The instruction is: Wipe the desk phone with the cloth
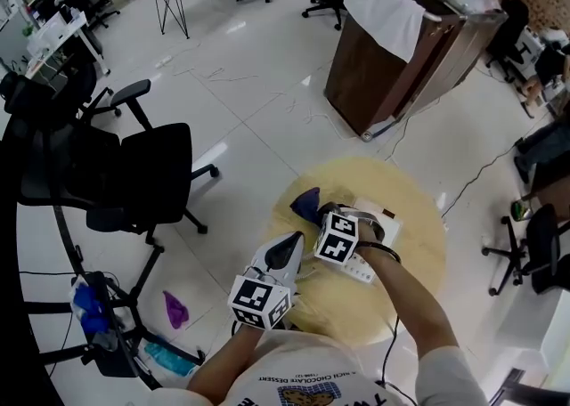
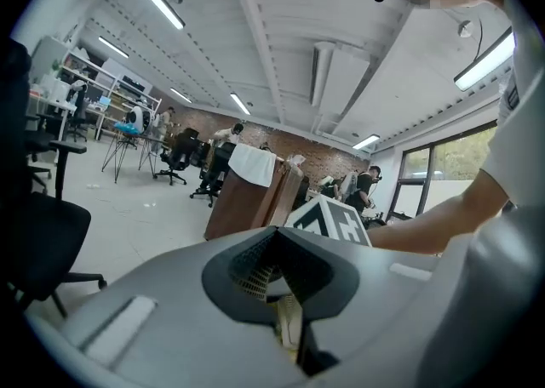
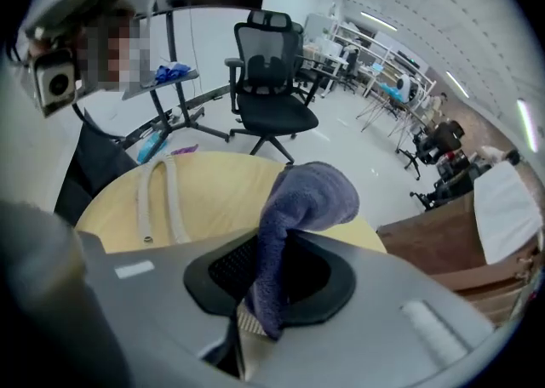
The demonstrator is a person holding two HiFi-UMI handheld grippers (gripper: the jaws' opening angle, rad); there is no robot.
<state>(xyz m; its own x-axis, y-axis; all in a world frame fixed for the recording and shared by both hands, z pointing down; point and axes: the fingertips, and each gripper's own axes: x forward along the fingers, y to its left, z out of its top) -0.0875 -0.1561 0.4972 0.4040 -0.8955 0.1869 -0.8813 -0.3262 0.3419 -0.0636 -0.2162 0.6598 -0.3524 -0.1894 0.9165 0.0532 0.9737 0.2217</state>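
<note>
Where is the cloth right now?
Clamped in the right gripper, the cloth sticks up past its jaws; in the head view it sits over the far edge of the round table, just left of the desk phone.

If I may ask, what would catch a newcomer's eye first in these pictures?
The purple cloth clamped in the right gripper, bunched above the round yellow table. Next, the white desk phone lying on that table beside the gripper, and the black office chair on the floor to the left.
</note>
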